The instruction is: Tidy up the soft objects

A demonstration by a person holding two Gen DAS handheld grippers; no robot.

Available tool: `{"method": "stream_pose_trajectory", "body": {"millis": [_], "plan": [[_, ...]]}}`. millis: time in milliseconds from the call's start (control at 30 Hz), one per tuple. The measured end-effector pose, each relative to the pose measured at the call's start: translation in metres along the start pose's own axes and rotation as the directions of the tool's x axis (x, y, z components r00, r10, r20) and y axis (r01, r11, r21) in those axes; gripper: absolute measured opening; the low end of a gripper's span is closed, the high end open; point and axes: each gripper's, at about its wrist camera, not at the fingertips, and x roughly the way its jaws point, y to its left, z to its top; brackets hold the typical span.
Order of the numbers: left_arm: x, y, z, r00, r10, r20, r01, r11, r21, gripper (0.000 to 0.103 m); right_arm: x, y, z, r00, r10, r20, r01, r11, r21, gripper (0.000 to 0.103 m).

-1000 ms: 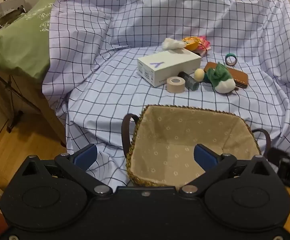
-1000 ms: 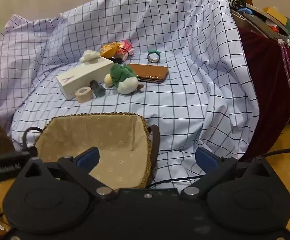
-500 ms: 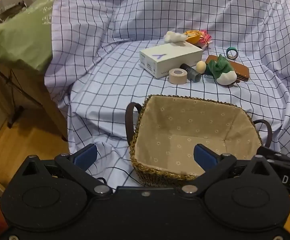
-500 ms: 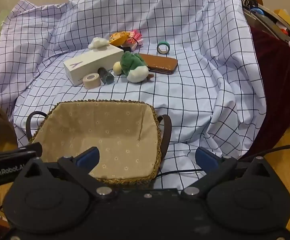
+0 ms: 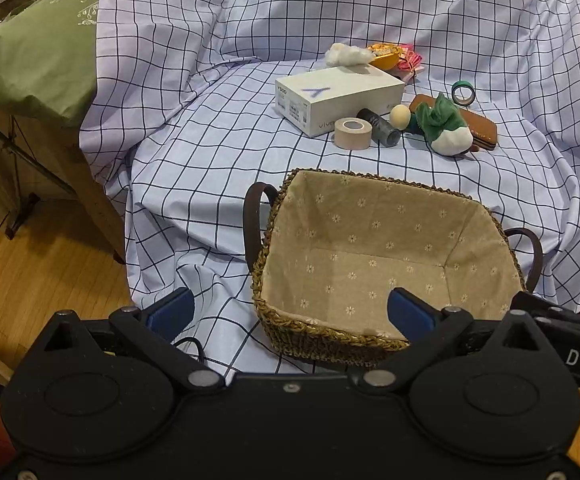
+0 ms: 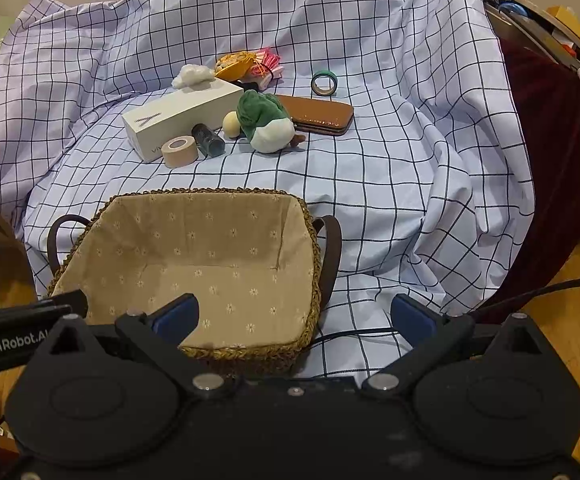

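Note:
A woven basket (image 5: 322, 338) (image 6: 310, 236) with a floral cloth lining stands empty on the checked cloth, near its front edge. Beyond it lie a green and white plush toy (image 5: 446, 130) (image 6: 266, 122), a white cotton tuft (image 5: 346, 54) (image 6: 192, 75) and an orange and pink soft item (image 5: 394, 56) (image 6: 246, 64). My left gripper (image 5: 290, 312) is open and empty, at the basket's near left corner. My right gripper (image 6: 294, 314) is open and empty too, at the basket's near right corner.
Among the soft things lie a white box (image 5: 338, 100) (image 6: 182, 114), a beige tape roll (image 5: 352, 133) (image 6: 179, 153), a dark cylinder (image 5: 378, 126), a small egg (image 5: 399, 115), a brown case (image 6: 322, 114) and a green tape ring (image 6: 324, 83). A green pillow (image 5: 38, 52) lies left; maroon fabric (image 6: 550, 160) hangs right.
Both grippers have risen and tilted down, so the basket and the pile sit lower and nearer in both views. Nothing on the cloth has moved. Both grippers stay open.

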Motion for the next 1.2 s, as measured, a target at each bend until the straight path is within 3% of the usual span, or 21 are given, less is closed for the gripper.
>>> {"method": "stream_pose_trajectory", "body": {"millis": [1200], "plan": [[0.0043,-0.0012,-0.0008,1.000,-0.007,-0.026,0.007,1.000,0.003,0.099,0.0028,0.0022,-0.0029,1.000,-0.003,-0.010,0.003,1.000,0.006,0.102]]}}
